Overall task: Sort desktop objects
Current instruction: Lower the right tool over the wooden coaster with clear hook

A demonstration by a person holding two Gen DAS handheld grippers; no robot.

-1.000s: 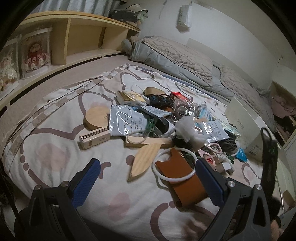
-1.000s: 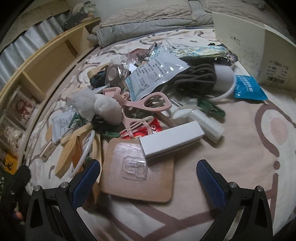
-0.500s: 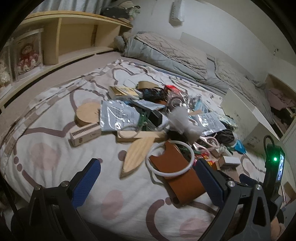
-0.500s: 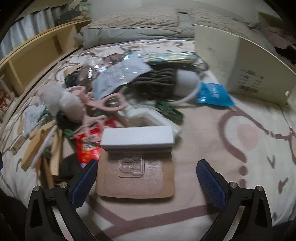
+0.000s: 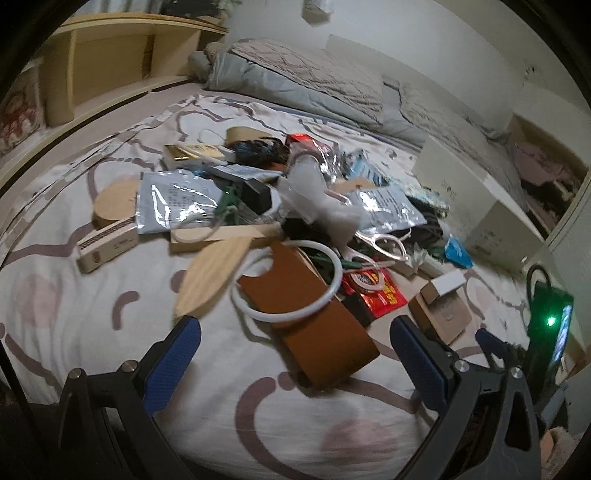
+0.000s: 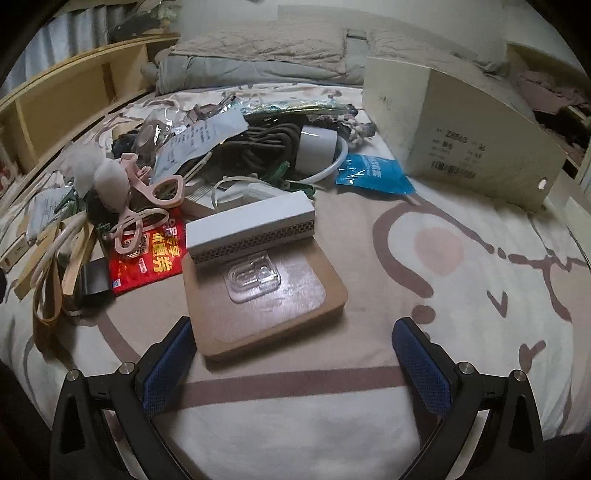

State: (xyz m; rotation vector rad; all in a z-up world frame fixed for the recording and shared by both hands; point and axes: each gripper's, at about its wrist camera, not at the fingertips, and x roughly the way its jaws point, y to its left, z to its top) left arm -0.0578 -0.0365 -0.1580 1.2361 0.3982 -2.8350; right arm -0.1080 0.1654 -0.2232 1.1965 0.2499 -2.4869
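Clutter [image 5: 295, 206] lay heaped mid-bed, unsorted, likely dumped there for picking over. Right gripper [image 6: 295, 354] hovered spread and empty, lined up on the near board [image 6: 262, 295] under the white box [image 6: 251, 225]. Left gripper [image 5: 295, 354] was spread too, near the brown case [image 5: 306, 314].

I'm over a bed [image 5: 92, 314] with a white sheet with brown loops and pink dots. Wooden shelves [image 5: 110, 62] run along my left, a rumpled grey quilt [image 5: 295, 77] is bunched at the far end against a plain white wall [image 5: 424, 33]. Lighting's pretty dim.
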